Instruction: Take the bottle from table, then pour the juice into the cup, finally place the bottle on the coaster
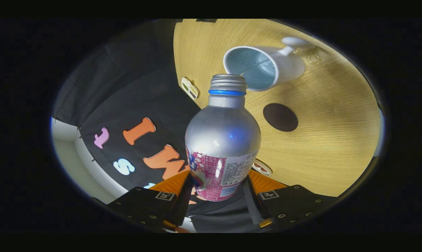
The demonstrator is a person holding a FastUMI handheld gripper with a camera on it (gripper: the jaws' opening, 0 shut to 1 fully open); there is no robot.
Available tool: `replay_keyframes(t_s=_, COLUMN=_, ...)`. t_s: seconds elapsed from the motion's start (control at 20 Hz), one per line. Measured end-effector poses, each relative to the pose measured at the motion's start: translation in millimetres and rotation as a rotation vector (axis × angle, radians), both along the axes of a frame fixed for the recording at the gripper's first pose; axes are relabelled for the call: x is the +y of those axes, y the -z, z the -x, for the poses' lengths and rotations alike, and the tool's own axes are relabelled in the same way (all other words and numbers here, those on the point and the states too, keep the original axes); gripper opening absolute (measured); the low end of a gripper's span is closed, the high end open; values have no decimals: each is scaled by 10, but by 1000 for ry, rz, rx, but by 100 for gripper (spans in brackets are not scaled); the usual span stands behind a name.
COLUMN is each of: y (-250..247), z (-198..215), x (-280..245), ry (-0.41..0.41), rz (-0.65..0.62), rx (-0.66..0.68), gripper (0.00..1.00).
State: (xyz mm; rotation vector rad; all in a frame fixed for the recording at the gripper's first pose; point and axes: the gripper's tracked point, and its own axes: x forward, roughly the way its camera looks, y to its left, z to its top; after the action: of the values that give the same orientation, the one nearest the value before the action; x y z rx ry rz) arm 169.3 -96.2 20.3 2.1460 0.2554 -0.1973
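A silver metal bottle [222, 140] with a pink label and a blue neck ring sits between my fingers, and my gripper [218, 189] is shut on its lower body. The view is rolled, so the bottle is tipped with its open mouth at the rim of a white cup [263, 66] with a pale blue inside and a handle on its far side. A thin stream runs from the bottle's mouth into the cup. A dark round coaster [280, 117] lies on the wooden table [330, 140], beside the bottle's neck and nearer to me than the cup.
The table's edge runs past the bottle on the side away from the cup, with the black booth cloth beyond it. Two small stickers [189, 87] lie on the table near that edge. Light wall shows past the cloth.
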Motion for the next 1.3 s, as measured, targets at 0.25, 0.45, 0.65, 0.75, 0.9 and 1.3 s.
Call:
replay_keyframes(t_s=0.25, y=21, z=-7, x=-25, ry=16, rz=-13, rx=10, gripper=72)
replay_keyframes(t_s=0.45, y=22, z=-5, x=10, ry=-3, rz=7, rx=10, gripper=72)
replay_keyframes(t_s=0.65, y=135, z=11, x=101, ry=-46, rz=110, rx=20, gripper=72)
replay_keyframes(t_s=0.75, y=222, z=15, x=151, ry=-73, rz=213, rx=14, gripper=72)
replay_keyframes(t_s=0.9, y=438, z=93, x=152, ry=-123, rz=470, rx=19, gripper=71)
replay_keyframes(t_s=1.3, y=508, z=75, x=21, ry=-227, rz=1172, rx=82, gripper=72)
